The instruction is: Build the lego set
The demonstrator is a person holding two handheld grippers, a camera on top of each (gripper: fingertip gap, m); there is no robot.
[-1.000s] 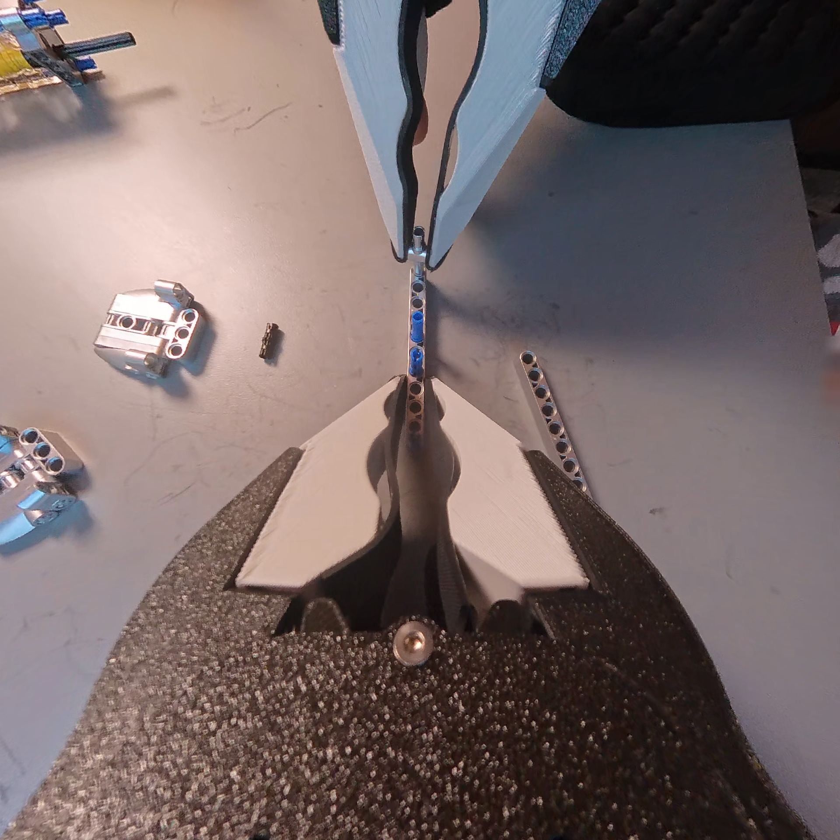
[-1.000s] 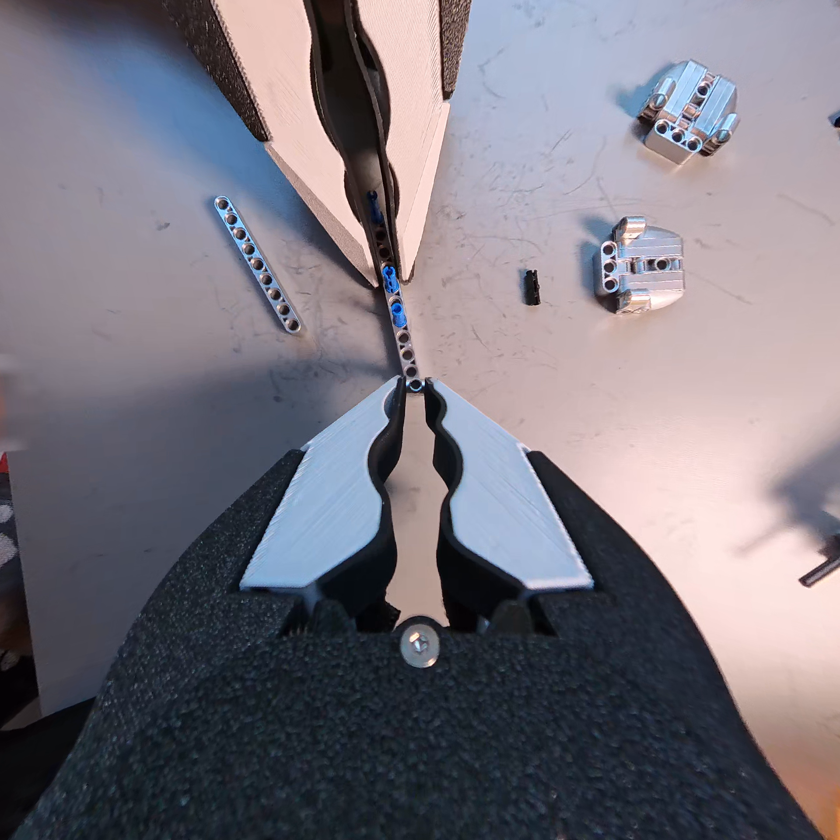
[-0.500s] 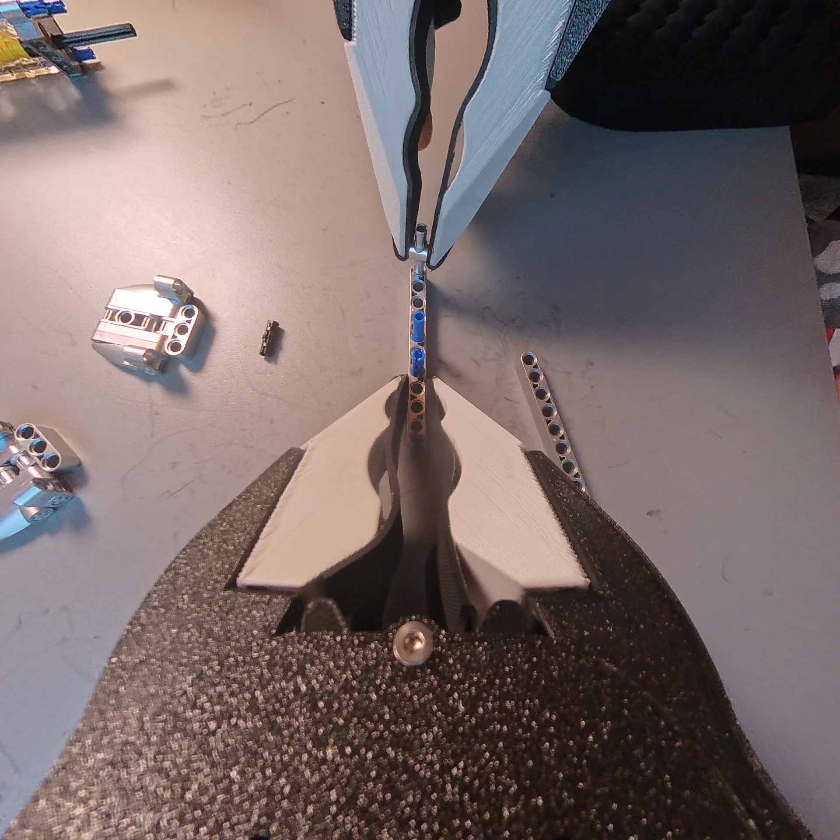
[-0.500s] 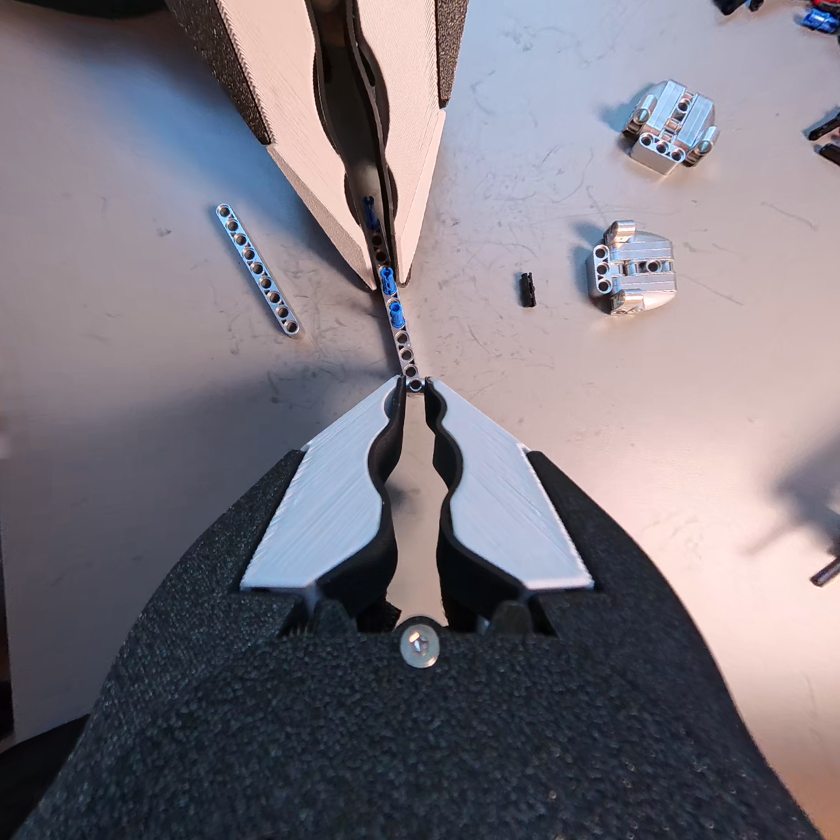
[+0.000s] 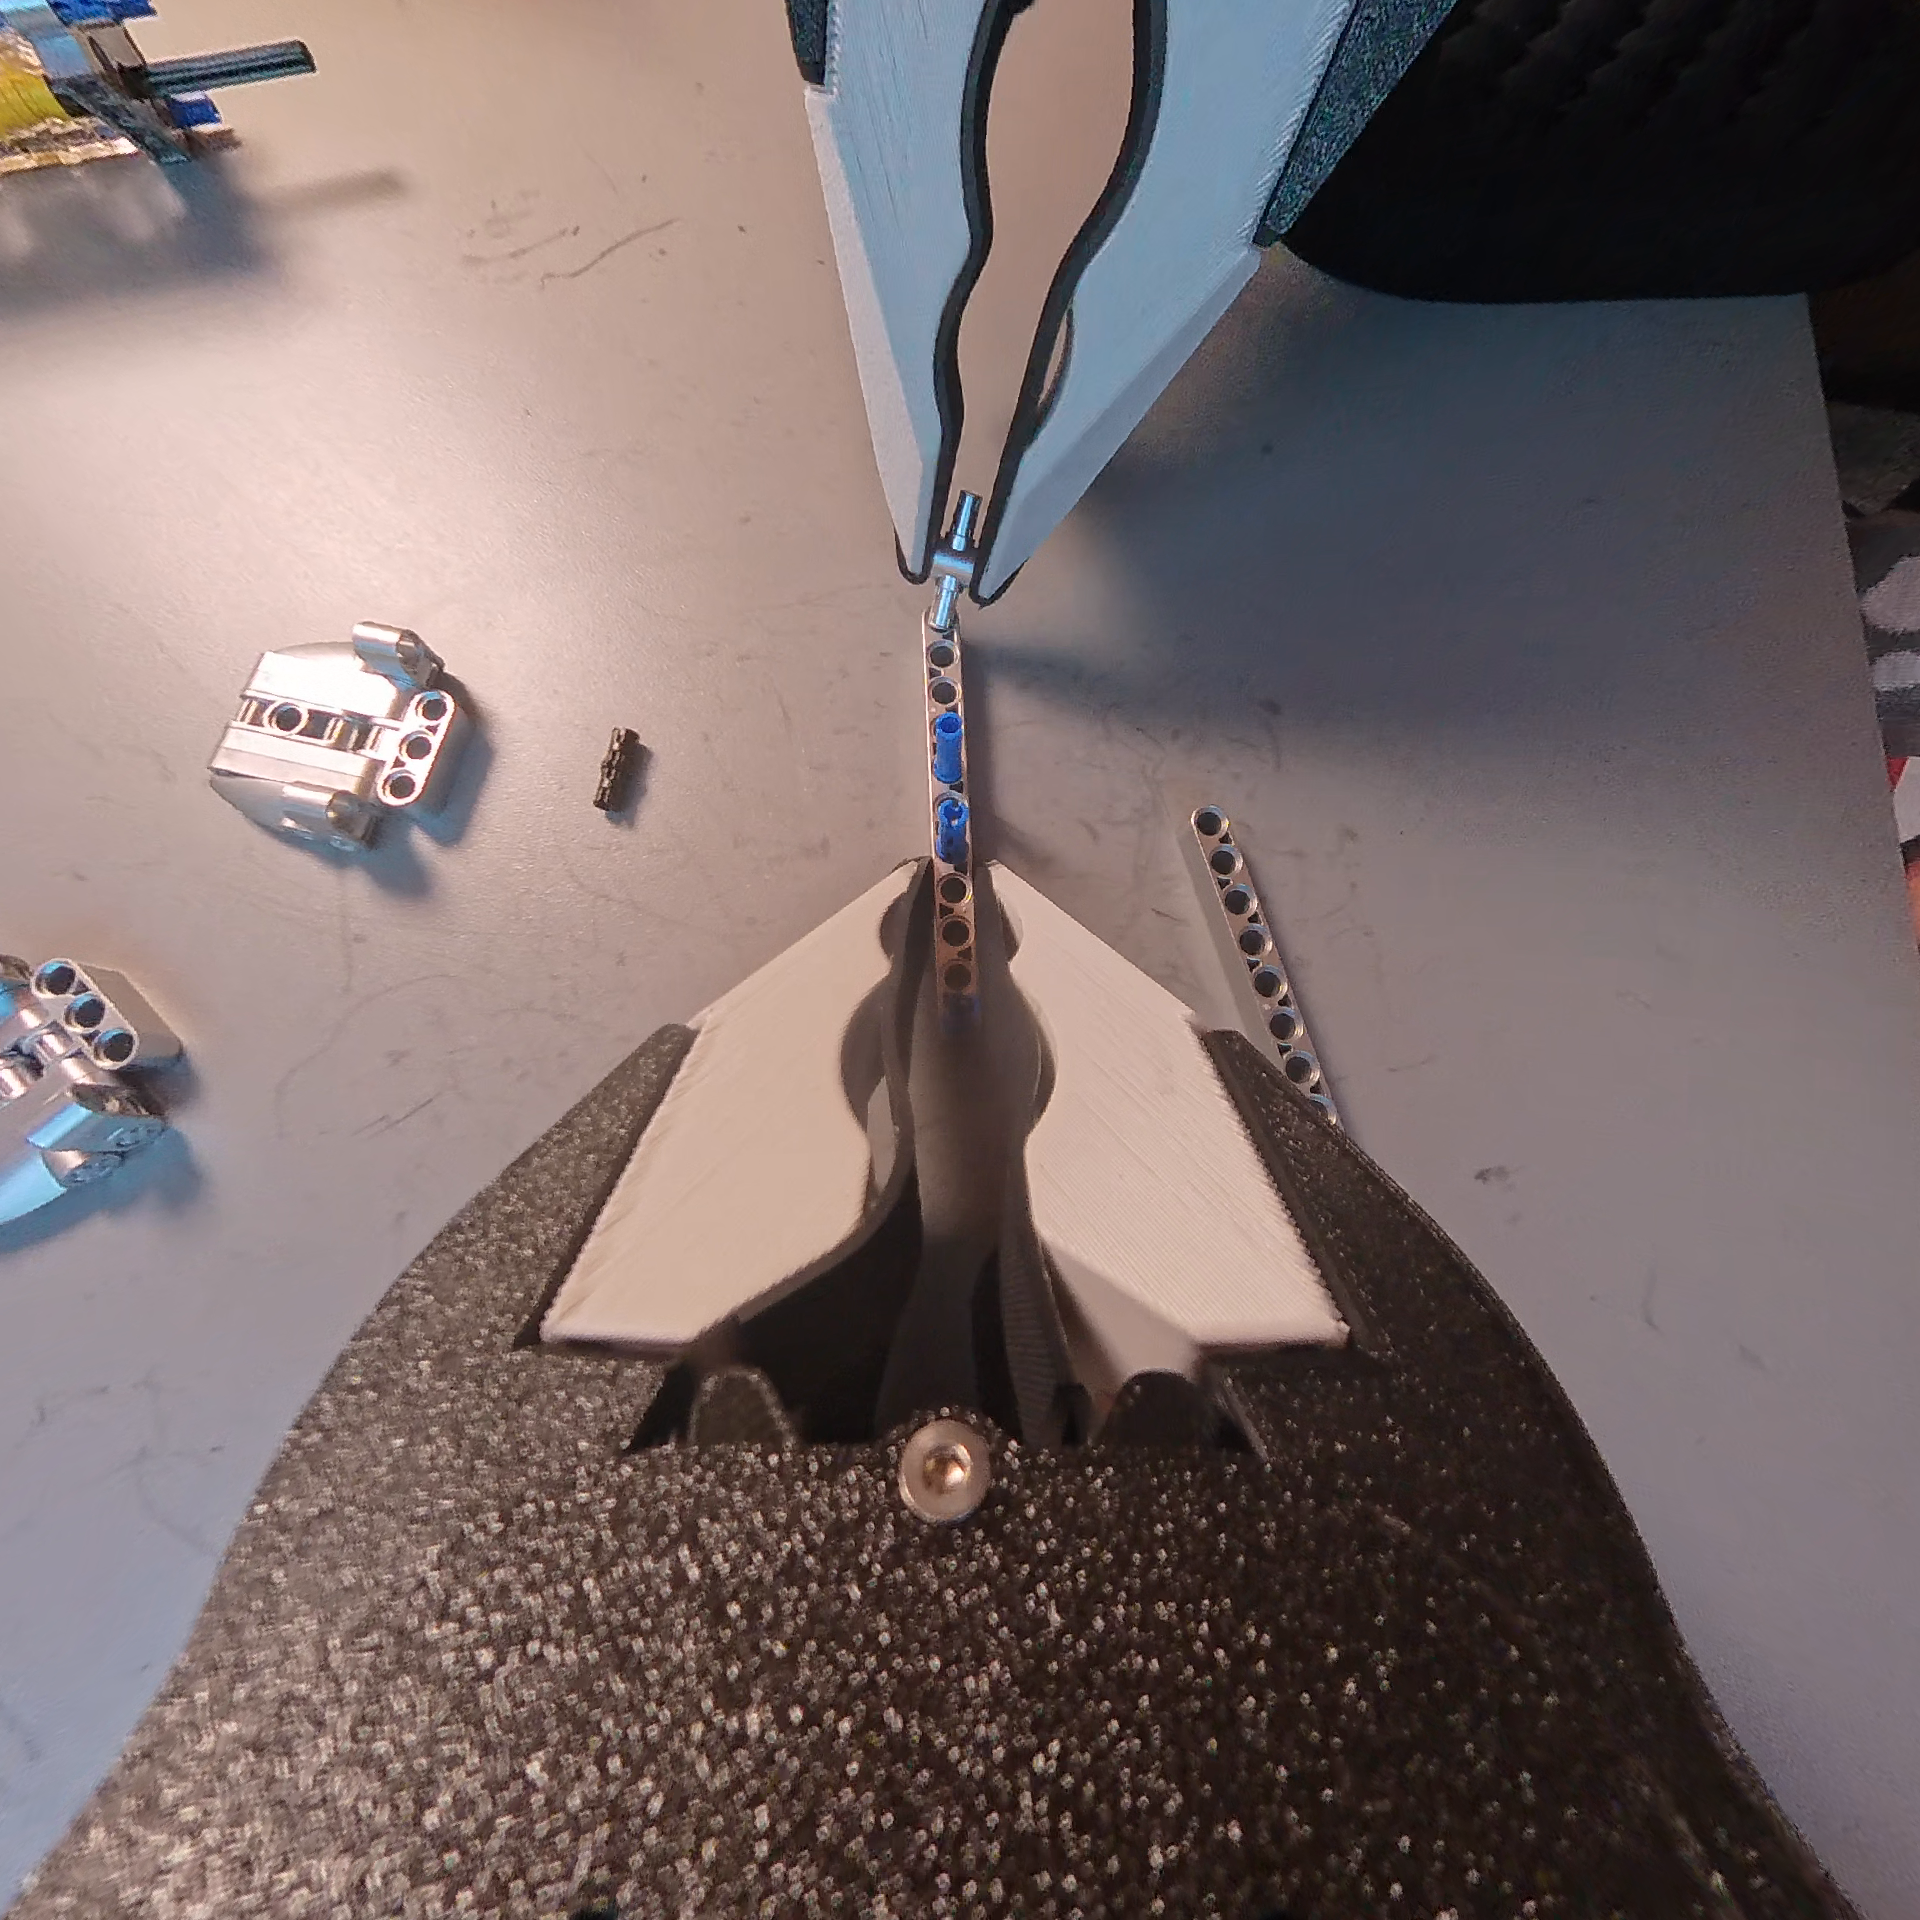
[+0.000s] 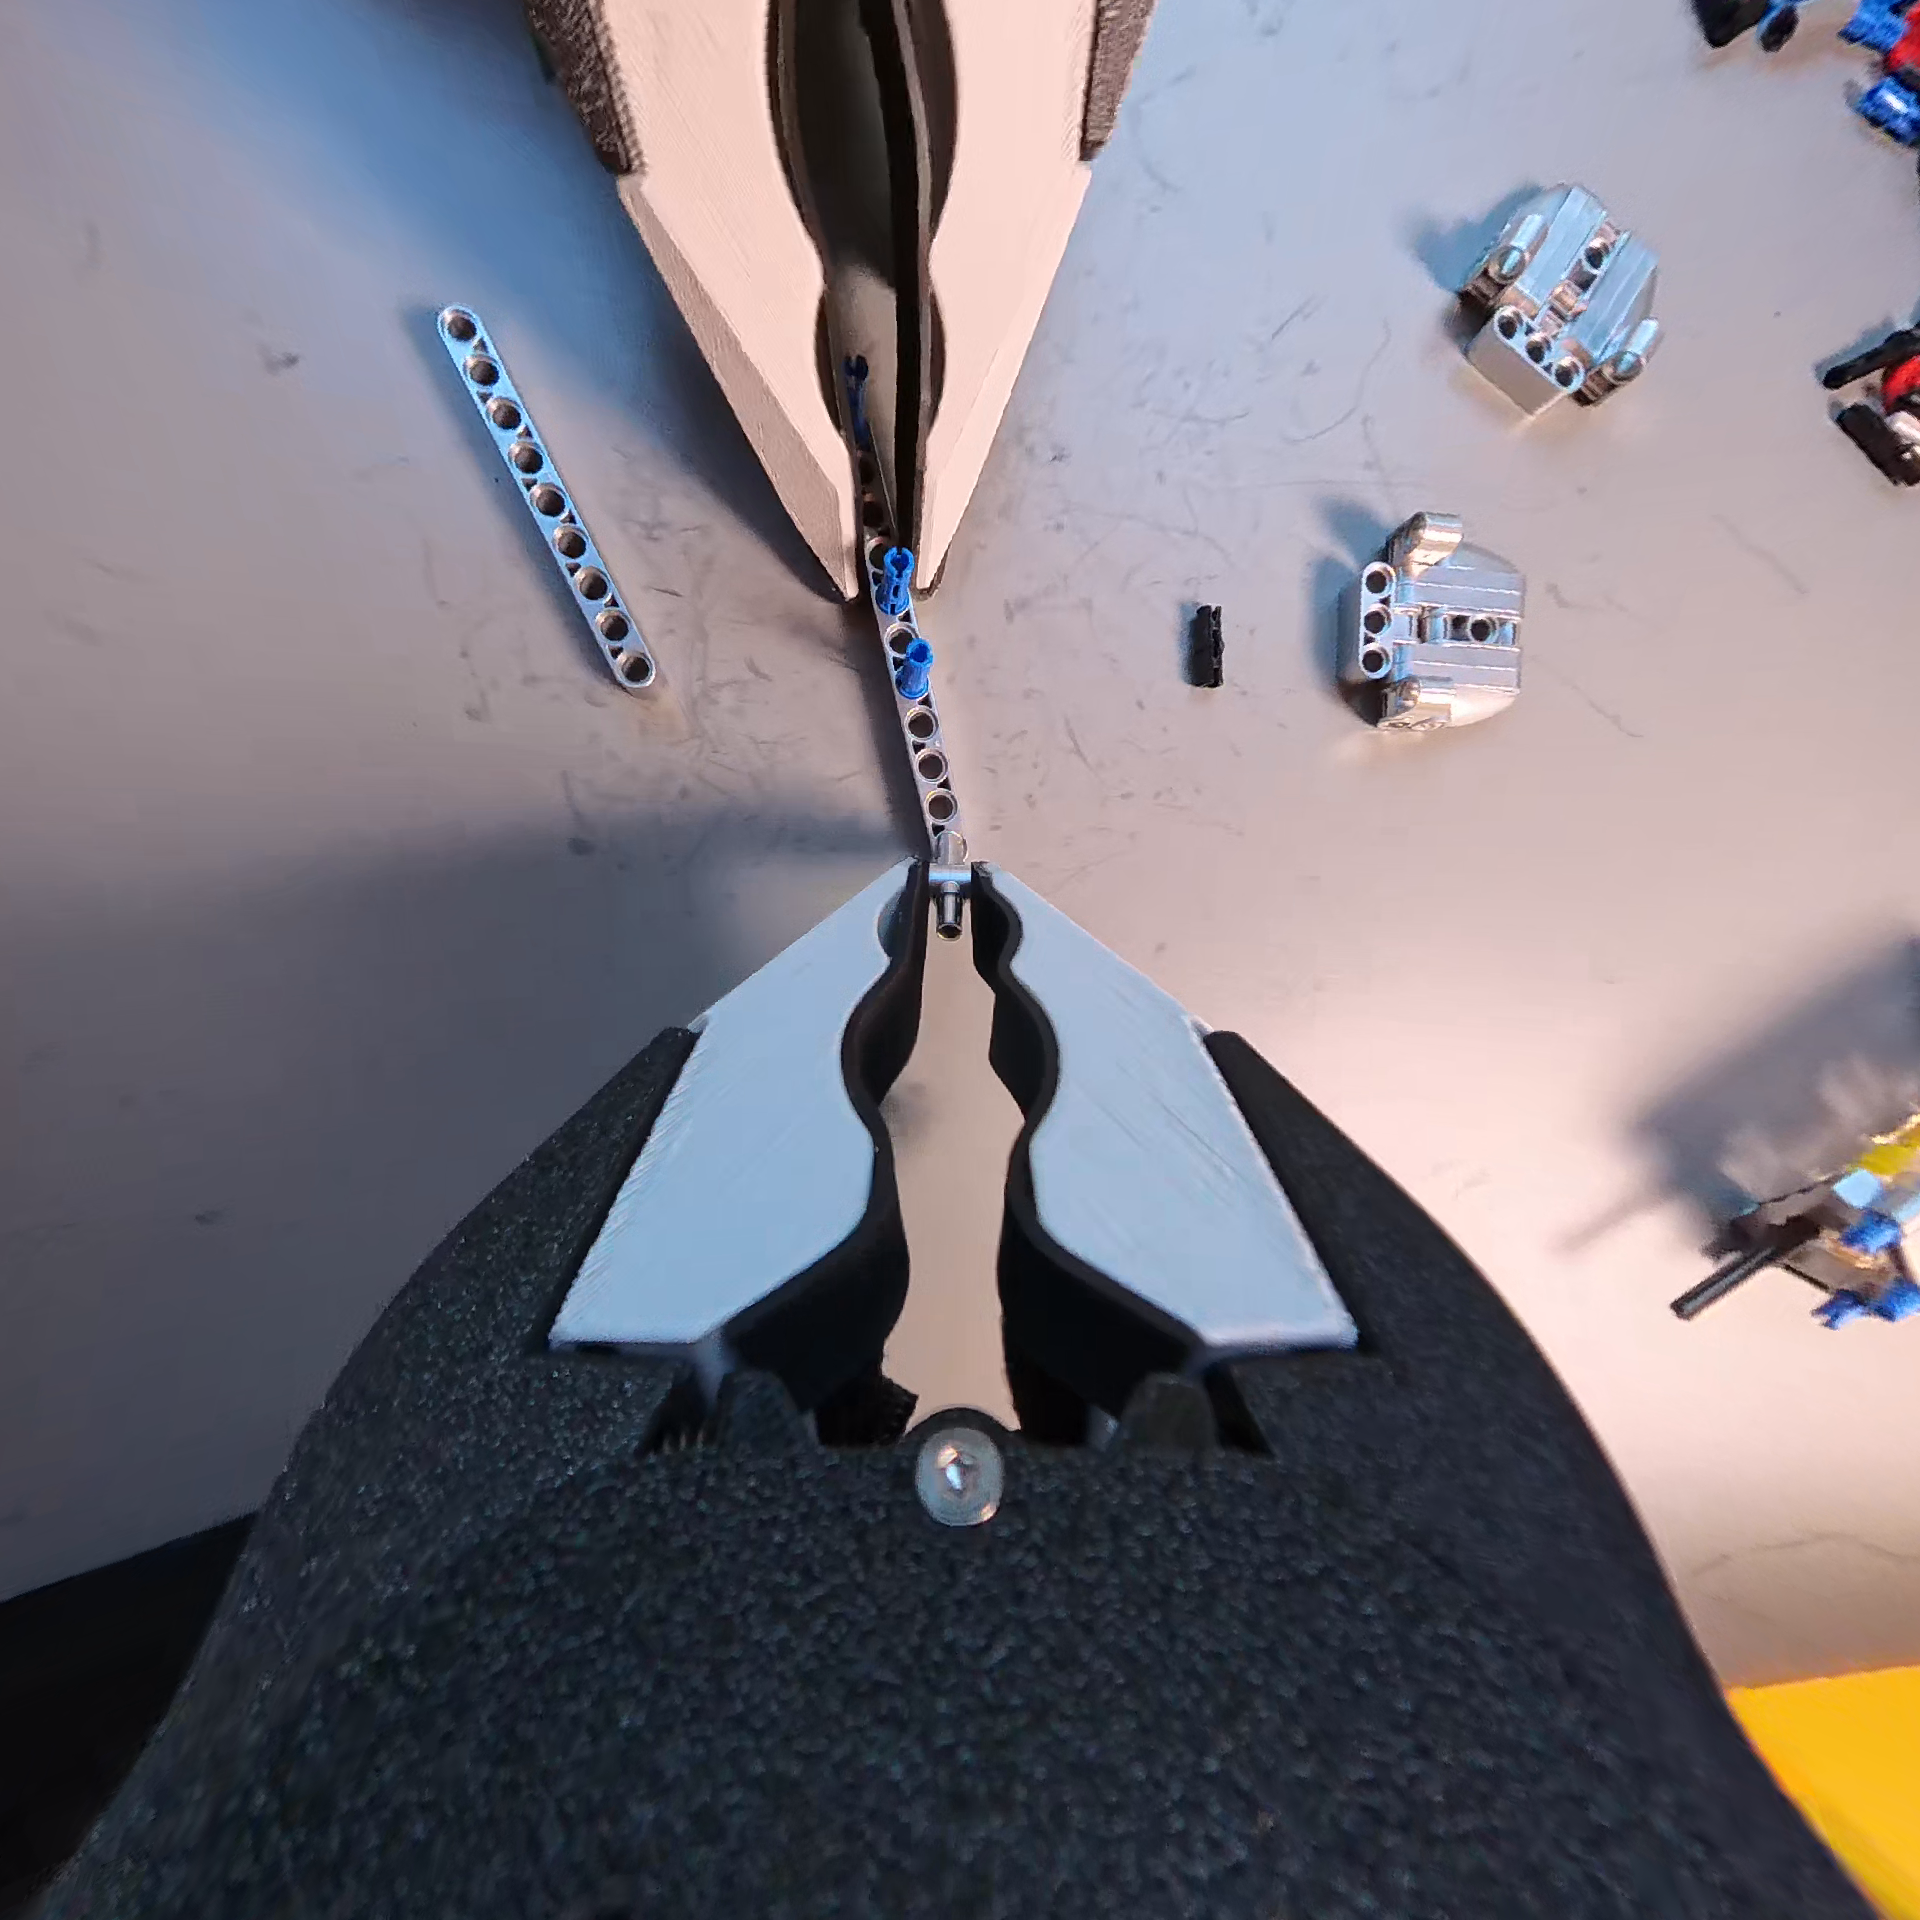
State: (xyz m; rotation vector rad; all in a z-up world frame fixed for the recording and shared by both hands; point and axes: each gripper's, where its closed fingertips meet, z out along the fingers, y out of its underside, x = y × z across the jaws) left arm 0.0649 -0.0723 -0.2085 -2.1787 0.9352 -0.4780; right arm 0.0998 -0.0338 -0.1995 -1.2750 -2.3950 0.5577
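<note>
My left gripper (image 5: 954,868) is shut on one end of a long silver beam with holes (image 5: 948,707), held above the grey table. Two blue pins (image 5: 947,746) sit in the beam's holes. My right gripper (image 6: 948,868) is shut on a small silver pin (image 6: 948,900) at the beam's (image 6: 923,743) far end. The right gripper also shows in the left wrist view (image 5: 958,582), holding the silver pin (image 5: 957,556) against the beam's tip. The left gripper shows at the top of the right wrist view (image 6: 891,587).
A second silver beam (image 5: 1252,940) (image 6: 542,494) lies on the table beside the grippers. A small black pin (image 5: 620,767) (image 6: 1205,644) and two silver panel pieces (image 5: 338,738) (image 6: 1439,623) (image 6: 1558,296) lie nearby. Small built models (image 5: 114,73) (image 6: 1839,1242) sit farther off. One gripper's finger ends stand about 6 centimetres off the other's.
The right gripper has shifted slightly, and more of the silver pin now shows between its tips at the beam's end. The left gripper and beam have stayed nearly still.
</note>
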